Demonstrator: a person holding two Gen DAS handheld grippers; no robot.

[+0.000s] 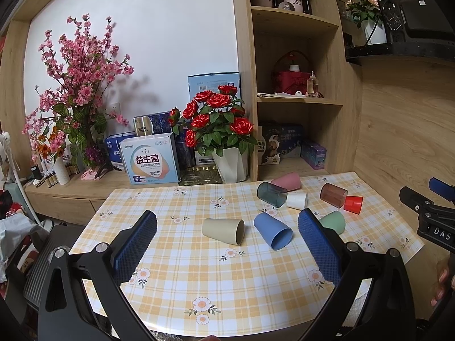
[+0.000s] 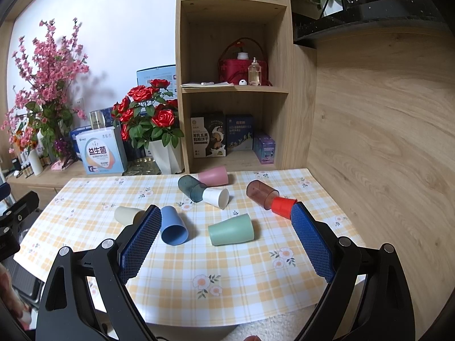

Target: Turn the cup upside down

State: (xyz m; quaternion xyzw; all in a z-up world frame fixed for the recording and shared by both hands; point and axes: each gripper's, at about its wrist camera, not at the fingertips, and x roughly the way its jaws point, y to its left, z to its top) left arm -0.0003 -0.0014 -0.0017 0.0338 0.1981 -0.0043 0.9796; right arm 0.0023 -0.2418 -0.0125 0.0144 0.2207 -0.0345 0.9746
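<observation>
The table (image 1: 176, 278), covered with a yellow checked flower-print cloth, is seen from both wrist views, with shelving and flower pots behind it. Eight cups are scattered on it, all lying on their sides, none inverted yet.

Both tools are held above the near table edge. The left gripper (image 1: 227, 221) is spread wide, nothing between its blue pads. The right gripper (image 2: 226, 216) is likewise fully spread and empty.

Cups, nearest first: blue cup (image 1: 273, 230), mouth toward the camera; beige cup (image 1: 223, 230), mouth to the right; green cup (image 2: 231, 229), roughly centred between the right gripper's fingers. Further back: a smoky grey clear cup (image 2: 192, 188) touching a white cup (image 2: 216, 197), a pink cup (image 2: 213, 176) behind them, and a brown clear cup (image 2: 261, 194) touching a small red cup (image 2: 283, 207).

Handling, judged: the cups look like light, stiff plastic with smooth tapered walls, so rolling on contact is expected. A grip across the mid-body is advised, pads square to the wall, since a tapered wall may squirt out if pinched near the rim. Moderate squeeze only; thin walls could flex. The green cup is judged the easiest first target for the right side.
</observation>
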